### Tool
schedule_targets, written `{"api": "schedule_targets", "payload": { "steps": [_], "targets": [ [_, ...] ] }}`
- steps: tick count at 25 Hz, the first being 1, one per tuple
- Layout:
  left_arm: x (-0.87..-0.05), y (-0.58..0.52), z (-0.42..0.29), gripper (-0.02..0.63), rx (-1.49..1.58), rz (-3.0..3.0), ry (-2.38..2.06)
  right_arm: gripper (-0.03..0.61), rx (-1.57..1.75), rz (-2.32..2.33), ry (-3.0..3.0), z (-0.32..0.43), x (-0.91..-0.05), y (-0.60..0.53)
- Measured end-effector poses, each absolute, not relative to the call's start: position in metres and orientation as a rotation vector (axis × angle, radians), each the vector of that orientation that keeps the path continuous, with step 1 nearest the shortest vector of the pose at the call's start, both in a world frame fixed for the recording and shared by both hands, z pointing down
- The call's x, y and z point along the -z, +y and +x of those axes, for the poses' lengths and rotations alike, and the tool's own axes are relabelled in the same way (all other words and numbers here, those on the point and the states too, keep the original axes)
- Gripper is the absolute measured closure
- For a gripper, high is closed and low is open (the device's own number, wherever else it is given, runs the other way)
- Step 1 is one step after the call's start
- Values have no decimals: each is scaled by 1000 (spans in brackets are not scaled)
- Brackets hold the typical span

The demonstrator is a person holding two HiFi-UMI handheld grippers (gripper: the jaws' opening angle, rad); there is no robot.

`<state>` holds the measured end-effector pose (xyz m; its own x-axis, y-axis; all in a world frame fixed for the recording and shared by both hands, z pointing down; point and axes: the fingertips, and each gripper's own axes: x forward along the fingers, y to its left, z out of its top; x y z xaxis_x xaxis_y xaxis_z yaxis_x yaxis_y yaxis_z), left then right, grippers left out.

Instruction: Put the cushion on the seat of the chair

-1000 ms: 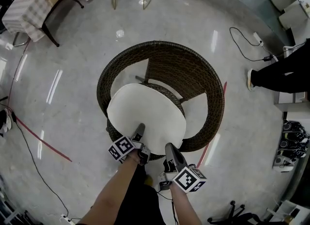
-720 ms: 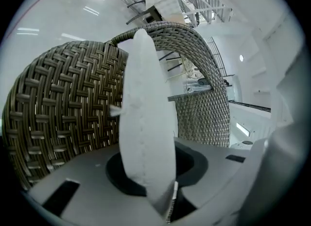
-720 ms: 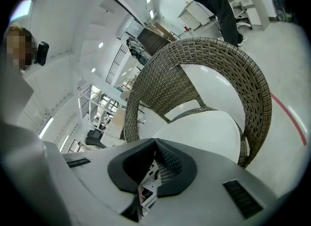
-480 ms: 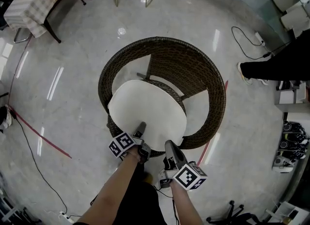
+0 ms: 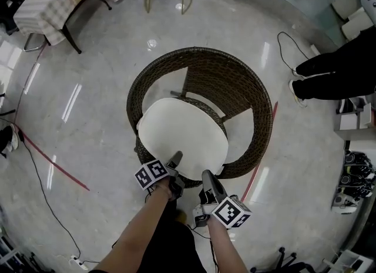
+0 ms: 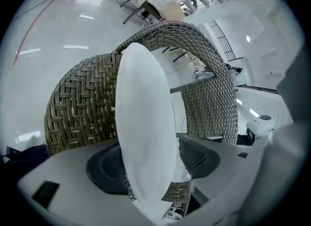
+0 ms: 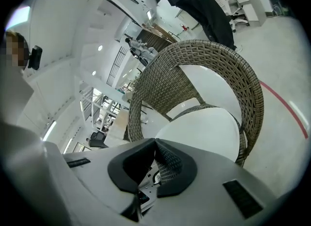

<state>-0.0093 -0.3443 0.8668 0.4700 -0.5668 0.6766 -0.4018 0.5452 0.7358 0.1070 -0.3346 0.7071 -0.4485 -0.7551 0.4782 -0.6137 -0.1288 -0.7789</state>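
Note:
A round white cushion (image 5: 182, 134) lies on the seat of the brown wicker chair (image 5: 235, 84). My left gripper (image 5: 176, 159) reaches over the cushion's near edge. In the left gripper view the cushion's edge (image 6: 143, 123) stands between the jaws, which have just been opening; the right pad (image 6: 199, 157) stands off it, with wicker (image 6: 77, 98) behind. My right gripper (image 5: 207, 177) hovers just short of the chair's near rim. In its own view it (image 7: 155, 145) is shut on nothing, with the cushion (image 7: 204, 132) and the chair back (image 7: 243, 74) ahead.
A person's dark-trousered legs (image 5: 329, 78) stand at the right. A cloth-covered table (image 5: 53, 2) is at the upper left. A red line (image 5: 53, 169) and cables (image 5: 294, 54) cross the glossy floor. Gear (image 5: 352, 178) sits at the right edge.
The cushion has stayed on the seat. My left gripper has edged slightly along its near edge. The person at the right has shifted their feet. My right gripper has kept still.

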Motion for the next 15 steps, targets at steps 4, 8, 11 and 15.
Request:
{"api": "schedule_targets", "payload": {
  "steps": [4, 8, 11, 15],
  "targets": [
    [-861, -330, -8, 273, 104, 1054, -1125, 561, 1621, -1553, 2005, 102, -700, -329],
    [-857, -312, -11, 273, 113, 1045, -1127, 561, 1616, -1551, 2006, 102, -697, -319],
    [-853, -300, -15, 273, 121, 1060, -1126, 562, 1613, -1561, 2017, 103, -699, -310],
    [-839, -290, -19, 273, 143, 1091, -1118, 561, 1611, -1543, 2028, 99, -694, -299]
  ]
}}
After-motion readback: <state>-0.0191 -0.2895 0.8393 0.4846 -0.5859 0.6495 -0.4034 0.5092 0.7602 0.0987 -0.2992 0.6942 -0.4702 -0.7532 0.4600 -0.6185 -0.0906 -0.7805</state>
